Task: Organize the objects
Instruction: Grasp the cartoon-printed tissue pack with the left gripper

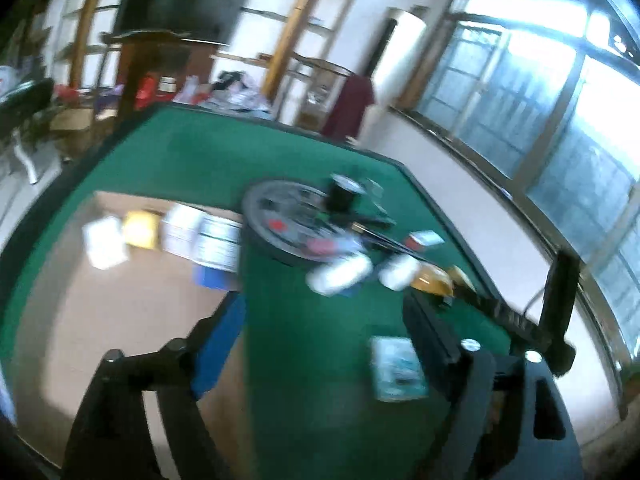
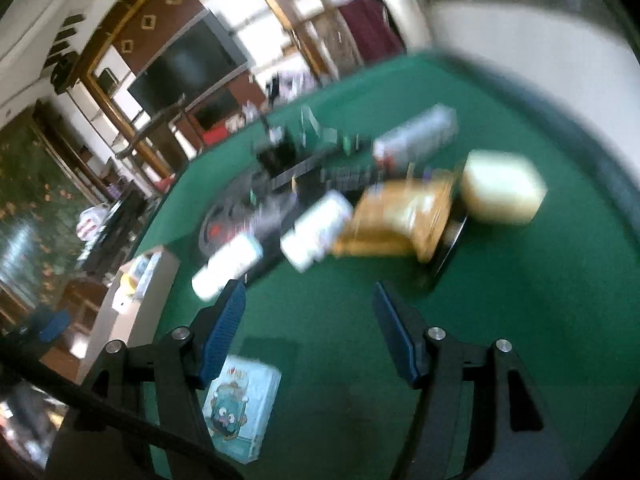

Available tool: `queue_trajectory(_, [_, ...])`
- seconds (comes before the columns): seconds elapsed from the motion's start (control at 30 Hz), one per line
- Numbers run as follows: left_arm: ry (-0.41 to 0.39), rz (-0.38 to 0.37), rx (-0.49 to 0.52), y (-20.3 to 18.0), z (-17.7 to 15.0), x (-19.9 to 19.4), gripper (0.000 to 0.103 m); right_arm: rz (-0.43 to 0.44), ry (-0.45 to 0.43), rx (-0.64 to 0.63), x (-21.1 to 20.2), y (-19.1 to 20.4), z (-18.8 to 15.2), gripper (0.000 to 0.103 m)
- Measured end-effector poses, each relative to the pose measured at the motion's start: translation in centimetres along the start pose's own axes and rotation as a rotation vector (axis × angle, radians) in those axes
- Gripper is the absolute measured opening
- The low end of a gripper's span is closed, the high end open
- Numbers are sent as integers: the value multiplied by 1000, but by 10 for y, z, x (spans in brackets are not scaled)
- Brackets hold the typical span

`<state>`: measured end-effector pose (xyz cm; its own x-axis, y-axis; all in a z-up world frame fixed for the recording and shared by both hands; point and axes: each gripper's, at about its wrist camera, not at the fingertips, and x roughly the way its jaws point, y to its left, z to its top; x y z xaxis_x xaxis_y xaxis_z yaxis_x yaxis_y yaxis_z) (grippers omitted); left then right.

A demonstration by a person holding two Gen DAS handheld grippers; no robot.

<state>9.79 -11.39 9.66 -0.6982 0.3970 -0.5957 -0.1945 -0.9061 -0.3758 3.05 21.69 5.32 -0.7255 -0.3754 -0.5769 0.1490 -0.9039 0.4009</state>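
Note:
Both views are blurred. My left gripper (image 1: pixel 324 320) stands open above the green table (image 1: pixel 192 160), with nothing between its blue pads. To its left is a cardboard box (image 1: pixel 132 304) holding several packets. Ahead lie a round dark tray (image 1: pixel 288 220), two white bottles (image 1: pixel 340 272) and an amber container (image 1: pixel 432 278). My right gripper (image 2: pixel 310 312) is also open and empty over the green table (image 2: pixel 520 320). A light-blue card box (image 2: pixel 240 408) lies under its left finger. Beyond are two white bottles (image 2: pixel 316 232), an amber container (image 2: pixel 400 216) on its side and a cream block (image 2: pixel 500 188).
The light-blue card box (image 1: pixel 396 368) lies by my left gripper's right finger. A black cup (image 1: pixel 340 196) and small items crowd the tray. A black frame (image 1: pixel 560 304) rises at the right table edge. The cardboard box (image 2: pixel 136 300) stands at the left table edge.

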Motion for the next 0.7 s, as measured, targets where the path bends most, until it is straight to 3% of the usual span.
queue_trajectory(0.07, [33,-19,22,-21,-12,16,77,-32,-83,-24,-19,1,12,76])
queue_trajectory(0.1, [61,-10,40,-31,-19,27,77,-40,-125,-21,-26,-2,19,93])
queue_trajectory(0.13, [91,1,57,-38,-26,38,77,-38,-148,-11,-28,-8,25,100])
queue_trajectory(0.23, [168,30,69,-54,-44,67,77,-77,-57,38,-7,-35,45,101])
queue_trajectory(0.37, [205,61,67,-62,-54,86,77,-75,-57,119,10,-71,36,101])
queue_trajectory(0.43, [218,81,85,-65,-59,93,77,-71,8,192,19,-85,34,101])
queue_trajectory(0.47, [220,90,92,-68,-60,96,77,-36,1,217,19,-89,35,101])
queue_trajectory(0.7, [253,132,210,-94,-70,128,77,-50,-10,230,18,-90,35,101])
